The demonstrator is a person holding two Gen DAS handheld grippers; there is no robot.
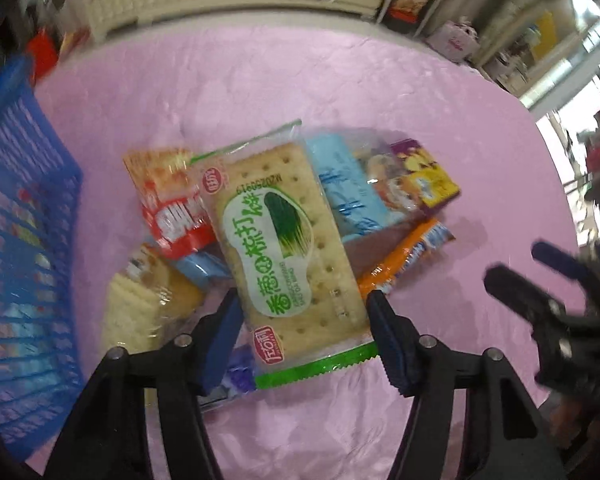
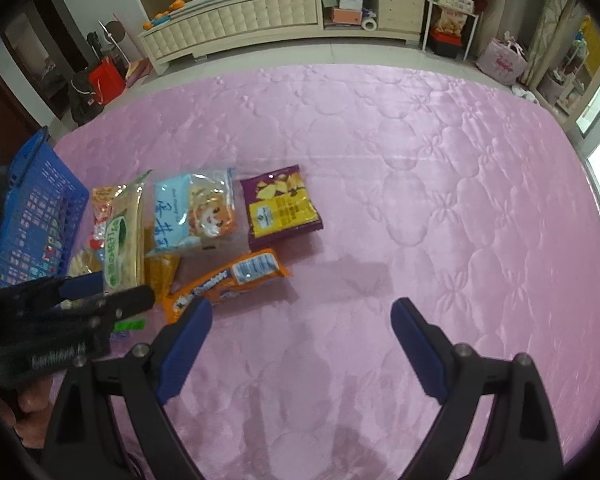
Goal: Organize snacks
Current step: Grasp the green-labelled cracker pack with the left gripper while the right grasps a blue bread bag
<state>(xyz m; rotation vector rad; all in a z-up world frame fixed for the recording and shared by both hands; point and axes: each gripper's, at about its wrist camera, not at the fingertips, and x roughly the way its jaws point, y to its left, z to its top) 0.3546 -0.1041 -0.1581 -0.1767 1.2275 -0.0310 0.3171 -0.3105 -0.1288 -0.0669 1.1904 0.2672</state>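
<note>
Left gripper (image 1: 304, 316): 2 black angular arms with blue ribbed pads, jaws about half open and straddling the cracker packet (image 1: 288, 248). The packet's near end sits between the pads; whether the pads press on its edges cannot be told through the blur.

Cracker packet: flat, rectangular, clear glossy film with green serrated end seals; a pale, pin-holed cracker sheet shows through, with a green-and-white oval label. It lies on top of the pile, running away from the left gripper.

Red packet (image 1: 168, 204): crinkled foil, beyond and left of the left pad, partly under the cracker packet.

Pale cracker pack (image 1: 140, 304): clear wrap, square scalloped biscuits, just left of the left pad.

Light-blue packet (image 1: 348, 188): soft film, beyond the right pad.

Purple packet (image 2: 284, 204): squarish pillow bag with a yellow panel, far ahead and left of the right gripper (image 2: 302, 344).

Orange packet (image 2: 228, 280): long shiny wrapper, just beyond the right gripper's left pad.

Blue basket (image 1: 28, 216): rigid plastic lattice, left of the left gripper.

Right gripper: same build, jaws wide apart, empty, over the bare pink quilted cover (image 2: 440, 200), satin-like with stitched flower shapes.
</note>
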